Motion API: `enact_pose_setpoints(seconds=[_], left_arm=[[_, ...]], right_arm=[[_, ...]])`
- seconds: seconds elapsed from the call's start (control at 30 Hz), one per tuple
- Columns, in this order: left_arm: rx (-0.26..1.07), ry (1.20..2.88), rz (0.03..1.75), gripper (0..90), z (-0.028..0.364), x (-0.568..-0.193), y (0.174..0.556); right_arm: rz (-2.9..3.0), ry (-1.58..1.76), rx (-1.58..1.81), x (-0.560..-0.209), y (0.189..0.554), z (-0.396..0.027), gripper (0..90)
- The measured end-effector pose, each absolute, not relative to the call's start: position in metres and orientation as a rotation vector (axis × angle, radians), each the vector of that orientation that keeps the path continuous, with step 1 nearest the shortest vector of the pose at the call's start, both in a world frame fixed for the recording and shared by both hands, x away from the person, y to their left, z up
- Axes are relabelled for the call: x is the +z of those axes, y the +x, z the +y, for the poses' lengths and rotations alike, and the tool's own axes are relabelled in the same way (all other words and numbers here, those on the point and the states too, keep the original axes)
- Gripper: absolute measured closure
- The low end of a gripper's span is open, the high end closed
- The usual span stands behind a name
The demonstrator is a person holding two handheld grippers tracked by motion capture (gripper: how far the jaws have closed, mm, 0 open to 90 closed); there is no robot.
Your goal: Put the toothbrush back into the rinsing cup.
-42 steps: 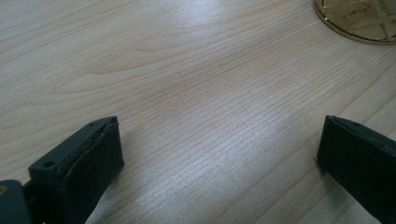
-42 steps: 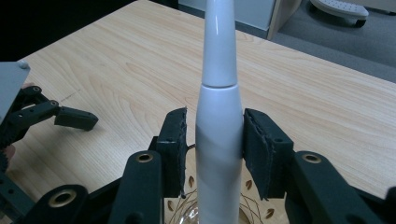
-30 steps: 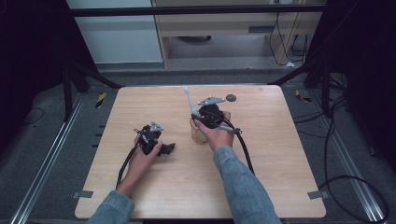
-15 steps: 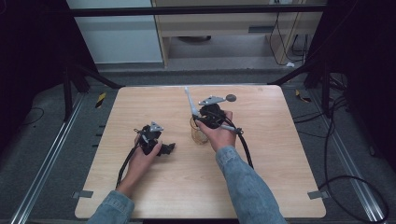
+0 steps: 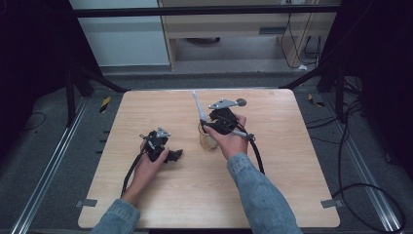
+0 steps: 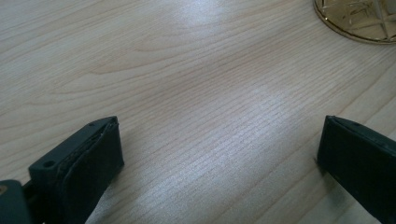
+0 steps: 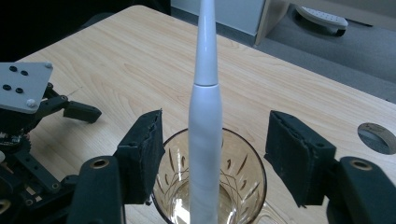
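From the high view, my right gripper hangs over an amber glass tumbler near the middle of the wooden table, with a white electric toothbrush leaning out of the tumbler toward the far edge; my left gripper rests on the table well to the tumbler's left. The risk I see here is a tip-over: the toothbrush stands tall and tilted, and a jaw catching it as I draw back could topple the tumbler or flip the toothbrush out. In the left gripper view, the left gripper is wide open with nothing but bare wood between its jaws, and the tumbler's gold rim sits at the upper right corner, well apart from them. In the right gripper view, the right gripper has just been opening; the toothbrush handle stands between the jaws, touching neither pad, its foot inside the tumbler directly below.
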State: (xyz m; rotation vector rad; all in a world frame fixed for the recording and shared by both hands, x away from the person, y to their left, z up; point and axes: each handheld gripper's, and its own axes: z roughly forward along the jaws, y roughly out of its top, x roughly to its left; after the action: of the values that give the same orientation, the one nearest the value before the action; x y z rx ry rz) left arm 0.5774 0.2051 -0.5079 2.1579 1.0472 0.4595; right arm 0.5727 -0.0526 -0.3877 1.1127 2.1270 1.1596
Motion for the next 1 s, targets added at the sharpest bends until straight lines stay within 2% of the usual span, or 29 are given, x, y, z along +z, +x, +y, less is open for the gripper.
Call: enact_pose_setpoints(seconds=[0.17,0.23,0.6,0.77,1.0], left_arm=[[0.46,2.158,1.047,0.0,0.205,-0.508,0.577],[0.46,2.158,1.047,0.0,0.205,-0.508,0.577],[0.461,2.159,1.046,0.0,0.205,-0.508,0.577],[0.46,2.159,1.046,0.0,0.205,-0.508,0.577],[0.462,2.159,1.046,0.0,0.205,-0.508,0.577]], right_arm=[[2.12,1.115,1.156,-0.386,0.572,-0.055,31.9],[2.116,1.118,1.154,-0.386,0.573,-0.055,26.8],[2.092,1.127,1.157,-0.385,0.573,-0.059,11.5],[2.078,1.112,1.158,-0.384,0.573,-0.062,7.0],[2.036,1.121,1.202,-0.38,0.571,-0.068,6.5]])
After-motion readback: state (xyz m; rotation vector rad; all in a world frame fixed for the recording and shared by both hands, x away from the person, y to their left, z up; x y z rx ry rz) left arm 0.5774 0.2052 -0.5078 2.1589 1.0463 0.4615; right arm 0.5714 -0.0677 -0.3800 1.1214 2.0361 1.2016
